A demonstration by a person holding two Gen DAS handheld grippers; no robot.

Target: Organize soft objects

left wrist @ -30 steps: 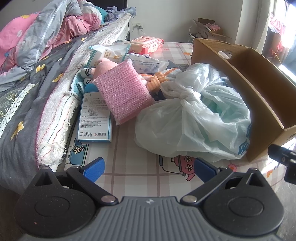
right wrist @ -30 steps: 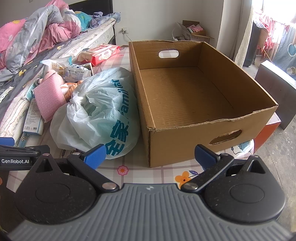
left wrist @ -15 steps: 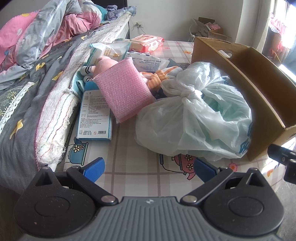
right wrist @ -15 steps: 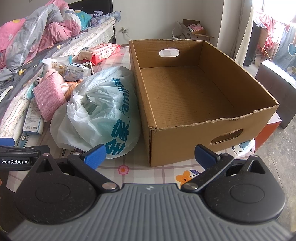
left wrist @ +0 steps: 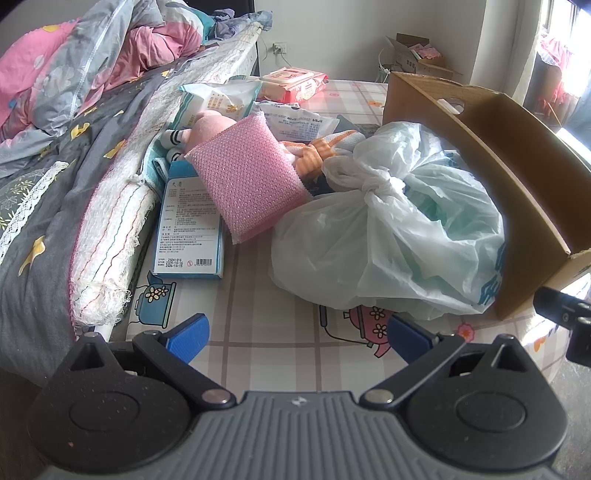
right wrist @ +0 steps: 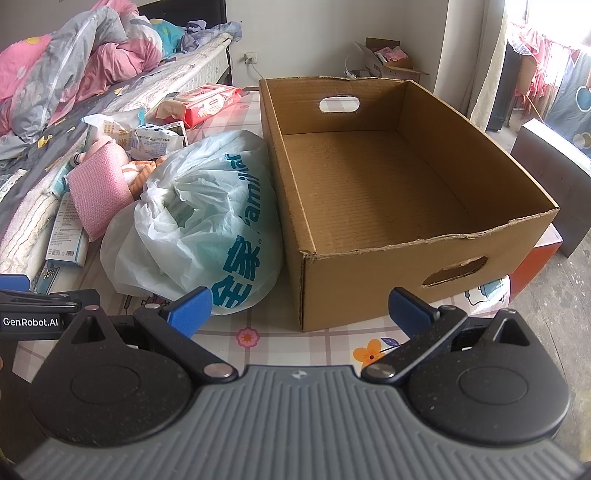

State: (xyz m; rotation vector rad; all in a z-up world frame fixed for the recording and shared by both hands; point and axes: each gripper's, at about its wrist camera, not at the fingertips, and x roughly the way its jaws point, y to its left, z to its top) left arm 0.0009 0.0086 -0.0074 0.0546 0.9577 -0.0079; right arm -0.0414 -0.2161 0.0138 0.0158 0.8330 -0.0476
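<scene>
Reading "GenRobot.AI" on left gripper (right wrist: 33,314); "Family" on plastic bag (right wrist: 207,221); both grippers' jaws wide, empty.

To my left runs a bed (left wrist: 110,122) heaped with a pink-and-grey quilt (right wrist: 74,59). I'm over a table (left wrist: 258,332) under a checked cartoon cloth. Ahead, a plain pale wall (right wrist: 314,33) with a socket (right wrist: 251,57) (cord dangling). Bright daylight floods from the window (right wrist: 554,14) on my right; worn wooden floor (right wrist: 554,314) below.
</scene>
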